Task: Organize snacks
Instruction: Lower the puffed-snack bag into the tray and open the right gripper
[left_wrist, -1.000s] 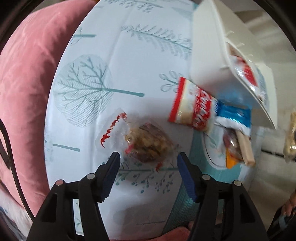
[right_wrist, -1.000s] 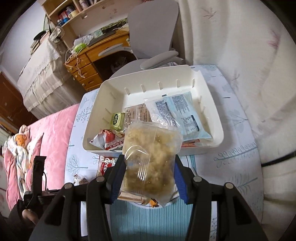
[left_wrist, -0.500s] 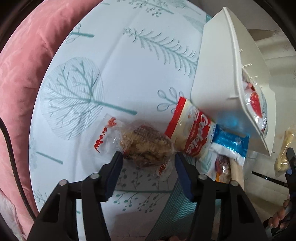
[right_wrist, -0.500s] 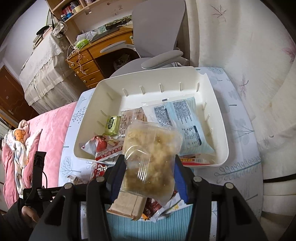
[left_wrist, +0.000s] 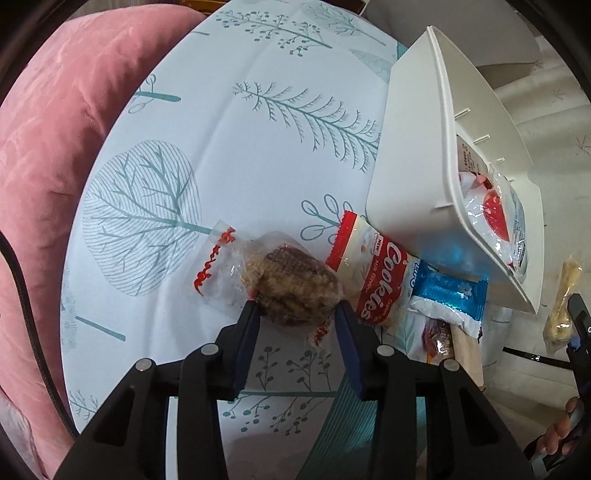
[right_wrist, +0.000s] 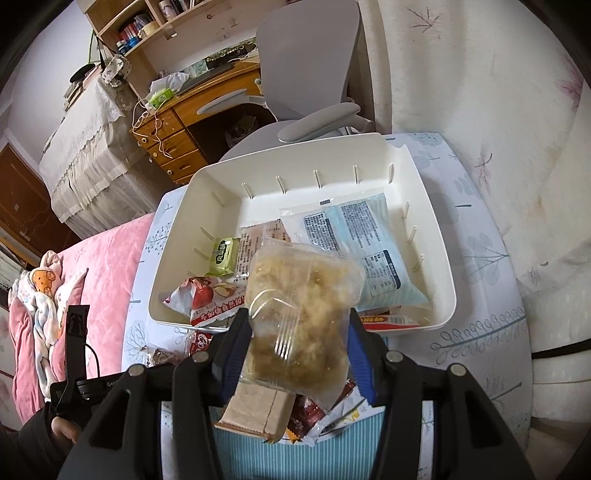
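A brown crumbly snack (left_wrist: 291, 280) in a clear wrapper with red print lies on the tree-patterned tablecloth (left_wrist: 221, 129). My left gripper (left_wrist: 295, 310) points down over it, its jaws closing, and both blue pads touch the snack's sides. My right gripper (right_wrist: 299, 325) is shut on a clear bag of yellowish crumbly snack (right_wrist: 299, 295), held above the near rim of the white bin (right_wrist: 317, 155). Inside the bin lie a pale blue packet (right_wrist: 362, 243), a green sweet (right_wrist: 223, 254) and a red-and-white packet (right_wrist: 207, 299).
A red-and-white cookies pack (left_wrist: 373, 280) and a blue packet (left_wrist: 450, 295) lie against the bin's wall (left_wrist: 413, 166). A wafer pack (right_wrist: 255, 410) and other wrappers sit under the right gripper. Pink bedding (left_wrist: 48, 166) borders the table; a grey chair (right_wrist: 306, 66) and wooden desk (right_wrist: 173, 136) stand behind.
The left gripper has come down onto the brown snack and its jaws have narrowed until the pads touch it. The right gripper still holds its bag in about the same place.
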